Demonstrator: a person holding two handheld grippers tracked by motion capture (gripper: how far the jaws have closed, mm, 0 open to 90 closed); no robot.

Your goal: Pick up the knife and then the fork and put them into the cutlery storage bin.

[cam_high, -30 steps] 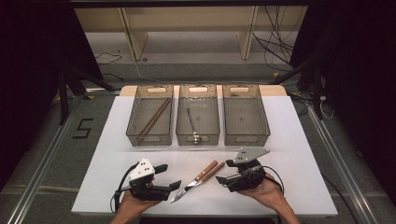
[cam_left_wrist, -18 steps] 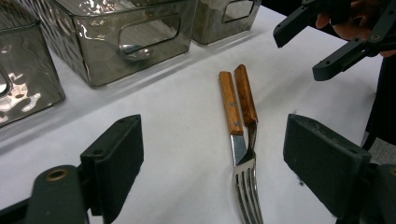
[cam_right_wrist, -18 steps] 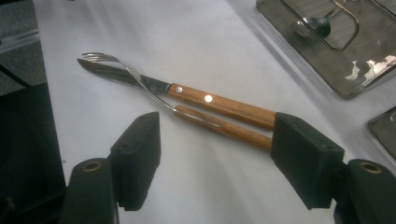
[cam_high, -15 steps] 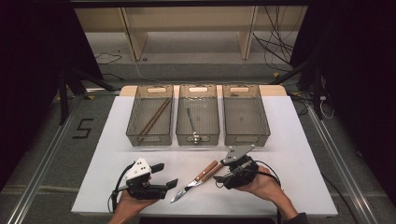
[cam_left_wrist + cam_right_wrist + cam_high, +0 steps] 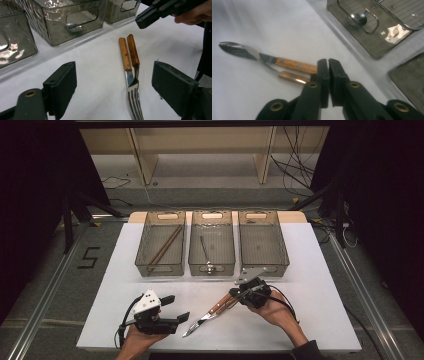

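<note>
Two wooden-handled pieces of cutlery, a knife (image 5: 126,61) and a fork (image 5: 135,98), lie crossed on the white desk (image 5: 320,285) before three smoky plastic bins (image 5: 211,249), apparently for sorting. The right gripper (image 5: 328,65) has just closed its jaws, empty, at the handle ends; the left gripper (image 5: 113,82) waits, jaws wide.

Three clear bins (image 5: 211,245) in a row: chopsticks (image 5: 165,245) left, ladle (image 5: 205,254) middle

White table (image 5: 320,270) bears three bins (image 5: 211,249), knife (image 5: 216,307), fork (image 5: 200,324).
</note>
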